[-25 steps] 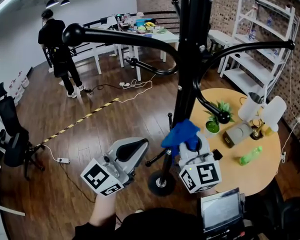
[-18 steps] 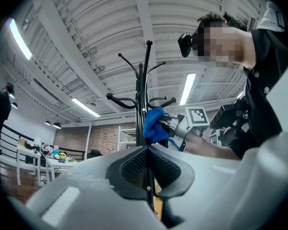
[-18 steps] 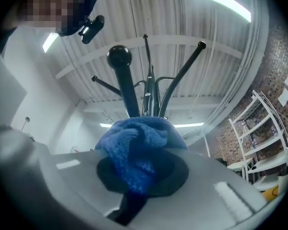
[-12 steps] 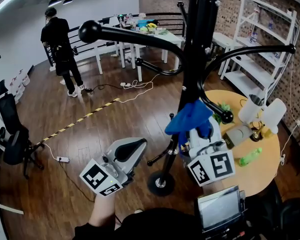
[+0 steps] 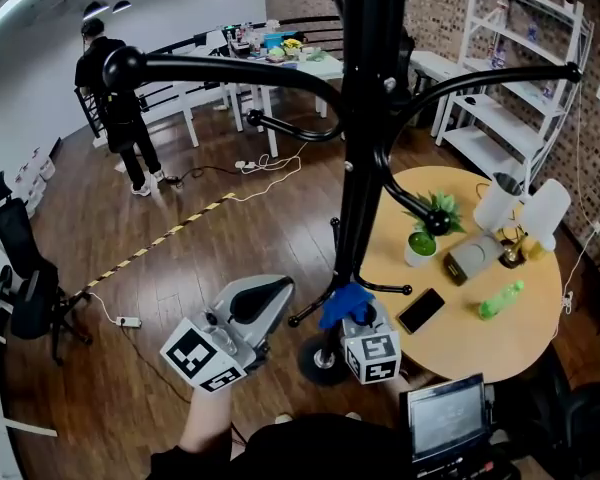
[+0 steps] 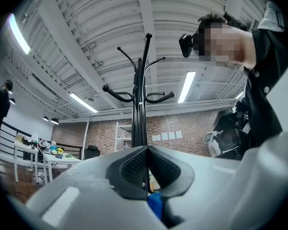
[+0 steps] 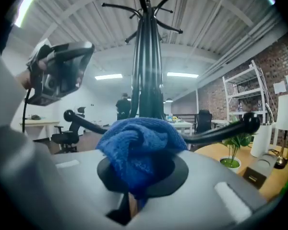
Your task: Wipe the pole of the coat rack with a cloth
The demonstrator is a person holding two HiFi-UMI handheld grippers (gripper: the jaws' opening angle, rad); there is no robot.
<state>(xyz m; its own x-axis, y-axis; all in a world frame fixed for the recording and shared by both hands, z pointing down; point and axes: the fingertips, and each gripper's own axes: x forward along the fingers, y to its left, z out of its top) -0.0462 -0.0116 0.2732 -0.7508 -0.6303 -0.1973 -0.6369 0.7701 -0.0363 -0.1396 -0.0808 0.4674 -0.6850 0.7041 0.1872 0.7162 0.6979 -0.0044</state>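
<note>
Down the pole have slid the right tongs, clamped on the soft, light cloth, now low down by it. Beside them, the left tongs are together, empty. Pinching its bunched middle works best.

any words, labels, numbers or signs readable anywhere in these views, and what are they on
No text reads clearly in any view.
Left marker cube and right marker cube: black-and-white square patterns only, no letters or digits.
Paper sheets on the brick wall: too small to read.
Green bottle: any label is too small to read.
</note>
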